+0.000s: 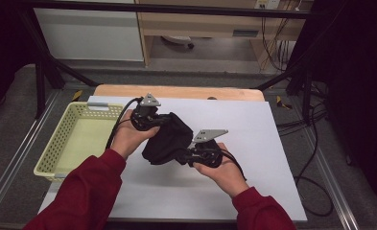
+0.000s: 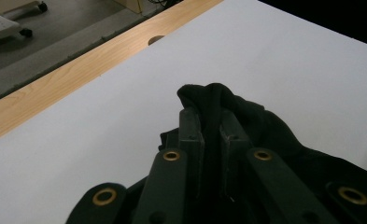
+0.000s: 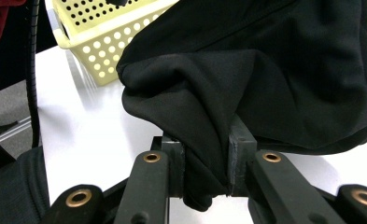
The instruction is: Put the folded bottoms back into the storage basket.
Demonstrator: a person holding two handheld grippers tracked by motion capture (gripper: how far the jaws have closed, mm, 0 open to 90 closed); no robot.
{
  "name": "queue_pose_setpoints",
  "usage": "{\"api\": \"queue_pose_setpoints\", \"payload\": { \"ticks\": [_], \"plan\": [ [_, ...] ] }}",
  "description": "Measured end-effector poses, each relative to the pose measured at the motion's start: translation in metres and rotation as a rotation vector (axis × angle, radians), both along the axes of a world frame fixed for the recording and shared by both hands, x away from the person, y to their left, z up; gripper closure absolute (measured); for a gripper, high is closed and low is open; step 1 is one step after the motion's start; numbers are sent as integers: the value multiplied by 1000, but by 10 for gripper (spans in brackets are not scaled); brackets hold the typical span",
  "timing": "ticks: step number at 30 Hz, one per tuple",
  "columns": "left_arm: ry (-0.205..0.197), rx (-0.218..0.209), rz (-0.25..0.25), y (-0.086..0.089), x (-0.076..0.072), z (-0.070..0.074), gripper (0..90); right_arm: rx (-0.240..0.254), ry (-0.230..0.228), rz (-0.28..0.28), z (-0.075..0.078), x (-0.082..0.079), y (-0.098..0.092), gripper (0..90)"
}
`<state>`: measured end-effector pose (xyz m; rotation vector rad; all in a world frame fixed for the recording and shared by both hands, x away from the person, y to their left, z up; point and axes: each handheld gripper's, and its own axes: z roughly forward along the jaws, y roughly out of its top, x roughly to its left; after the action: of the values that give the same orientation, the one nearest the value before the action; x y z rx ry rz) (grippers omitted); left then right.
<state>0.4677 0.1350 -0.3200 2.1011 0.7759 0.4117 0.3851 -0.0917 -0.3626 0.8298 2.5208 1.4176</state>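
Cloth [image 1: 164,138] is off the tabletop [image 1: 253,143], just right of the basket [image 1: 76,143], with our left claw [image 1: 153,120] and right claw [image 1: 188,155] both clamped on it. Looks mid-fold, not binned yet.
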Motion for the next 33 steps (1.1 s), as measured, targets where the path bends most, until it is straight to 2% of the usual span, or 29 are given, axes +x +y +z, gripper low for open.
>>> {"api": "queue_pose_setpoints", "payload": {
  "ticks": [7,14,17,33],
  "plan": [
    [-3,-13,20,11,0,5,829,-1,-12,24,7,4,11,743],
    [-10,-7,41,22,0,9,829,0,-15,42,11,9,22,743],
    [-16,2,46,28,0,11,829,15,-18,46,12,11,27,743],
    [-41,-37,97,63,-3,22,828,5,-37,85,26,20,57,743]
  ]
}}
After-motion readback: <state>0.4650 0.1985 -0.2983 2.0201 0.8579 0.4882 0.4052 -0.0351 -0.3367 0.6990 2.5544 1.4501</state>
